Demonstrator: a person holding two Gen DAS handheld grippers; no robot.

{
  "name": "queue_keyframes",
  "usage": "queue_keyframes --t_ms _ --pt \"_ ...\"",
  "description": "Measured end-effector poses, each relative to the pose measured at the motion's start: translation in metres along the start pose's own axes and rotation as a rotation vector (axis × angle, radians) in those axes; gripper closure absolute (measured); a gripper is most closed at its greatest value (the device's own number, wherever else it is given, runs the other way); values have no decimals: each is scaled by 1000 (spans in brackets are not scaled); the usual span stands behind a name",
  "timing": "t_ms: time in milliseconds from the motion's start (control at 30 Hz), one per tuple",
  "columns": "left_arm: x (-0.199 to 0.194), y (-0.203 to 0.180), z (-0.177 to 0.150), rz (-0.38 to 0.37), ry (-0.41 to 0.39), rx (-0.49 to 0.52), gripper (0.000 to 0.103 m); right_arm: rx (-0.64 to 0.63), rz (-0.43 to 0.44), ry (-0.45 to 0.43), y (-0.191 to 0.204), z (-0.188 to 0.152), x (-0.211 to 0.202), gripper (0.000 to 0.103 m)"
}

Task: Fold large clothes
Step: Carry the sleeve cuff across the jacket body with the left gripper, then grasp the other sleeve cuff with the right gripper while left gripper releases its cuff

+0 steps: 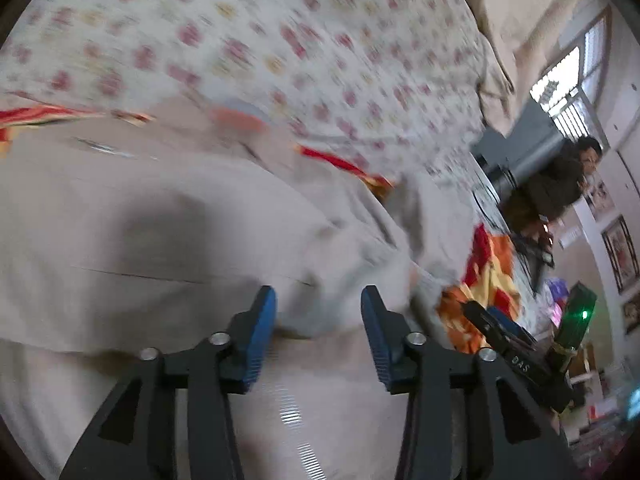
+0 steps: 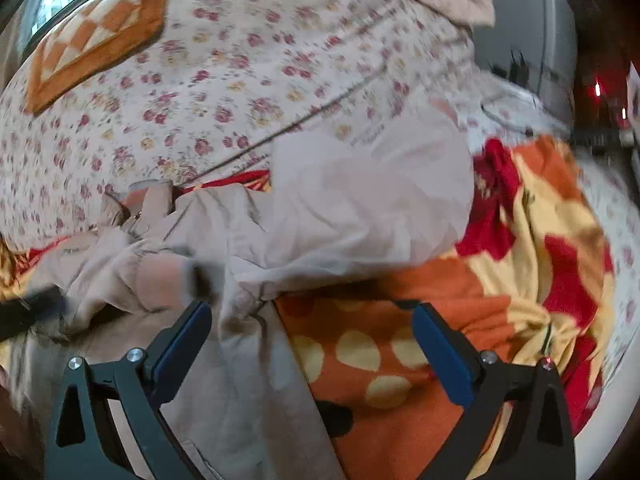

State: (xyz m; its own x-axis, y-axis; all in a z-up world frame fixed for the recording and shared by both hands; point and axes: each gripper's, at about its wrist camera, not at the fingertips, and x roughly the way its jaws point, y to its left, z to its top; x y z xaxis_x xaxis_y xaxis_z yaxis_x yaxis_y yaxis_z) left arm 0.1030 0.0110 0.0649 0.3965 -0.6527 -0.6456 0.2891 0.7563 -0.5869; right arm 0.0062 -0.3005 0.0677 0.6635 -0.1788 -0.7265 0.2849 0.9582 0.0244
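A large beige garment [image 1: 168,216] lies spread and rumpled across a bed [image 1: 248,40] covered by a floral sheet, and everything below is placed against that garment. In the left wrist view its far edge runs across the middle of the picture, with the flowered sheet stretching bare beyond it up to the bed's far side. A red, orange and yellow blanket [image 2: 528,248] shows from under the garment: thin strips along its far edge, and a wide patch past its right-hand edge, where the right wrist view shows orange cloth with pale spots directly under the camera.

The left gripper [image 1: 319,312] hangs just over the garment with its blue-padded jaws partly apart; a soft bulge of beige cloth sits between them, but blur hides whether the pads touch it. The right gripper [image 2: 312,344] stands with its jaws wide apart and nothing between them, over the garment's right-hand edge where beige cloth meets blanket. In the left wrist view the right gripper's body appears beyond that edge, bearing a green light and letters that look like "DAS".

An orange checked cushion [image 2: 96,36] rests on the sheet well beyond the garment. A seated person [image 1: 560,184] is off past the bed's right side.
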Motion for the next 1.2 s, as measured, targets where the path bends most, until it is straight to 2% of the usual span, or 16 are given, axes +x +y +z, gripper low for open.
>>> queue_keyframes --t_ms 67,167,233,333,433,500,533,567,633,733,800,833,933,1033,1100,1200 --pt "-15 17 0 -10 -51 -42 61 -27 15 -14 8 -1 -1 1" --pt "-30 39 -1 -19 -160 -100 61 -19 148 -30 14 -2 -5 1" --pt "-35 46 0 101 -215 -82 61 -45 288 -15 24 -2 -5 2" --pt "-38 58 5 326 -248 -106 61 -81 361 -41 38 11 -3 2" --pt "-44 79 8 398 -256 -199 61 -84 485 1 50 34 18 2" --pt "-51 91 8 412 -262 -249 61 -82 434 76 54 37 46 3" --pt "-54 96 8 412 -271 -272 61 -62 421 123 53 33 59 10" --pt "-59 101 8 413 -286 -294 61 -17 463 188 50 28 75 17" --pt "-68 110 10 406 -325 -338 61 42 488 232 46 23 87 19" --pt "-77 114 9 412 -359 -361 61 -16 540 186 52 30 83 51" --pt "-82 116 10 418 -375 -372 61 -92 496 114 58 43 76 83" --pt "-83 117 9 426 -381 -379 61 -97 480 82 56 50 73 90" --pt "-82 119 10 441 -379 -386 61 -117 395 -39 42 70 67 90" --pt "-76 119 10 453 -360 -383 61 -83 367 56 27 71 91 90" --pt "-74 120 8 446 -350 -388 61 -29 399 96 22 69 96 90" --pt "-74 120 7 453 -351 -388 61 -50 403 24 23 72 80 90"
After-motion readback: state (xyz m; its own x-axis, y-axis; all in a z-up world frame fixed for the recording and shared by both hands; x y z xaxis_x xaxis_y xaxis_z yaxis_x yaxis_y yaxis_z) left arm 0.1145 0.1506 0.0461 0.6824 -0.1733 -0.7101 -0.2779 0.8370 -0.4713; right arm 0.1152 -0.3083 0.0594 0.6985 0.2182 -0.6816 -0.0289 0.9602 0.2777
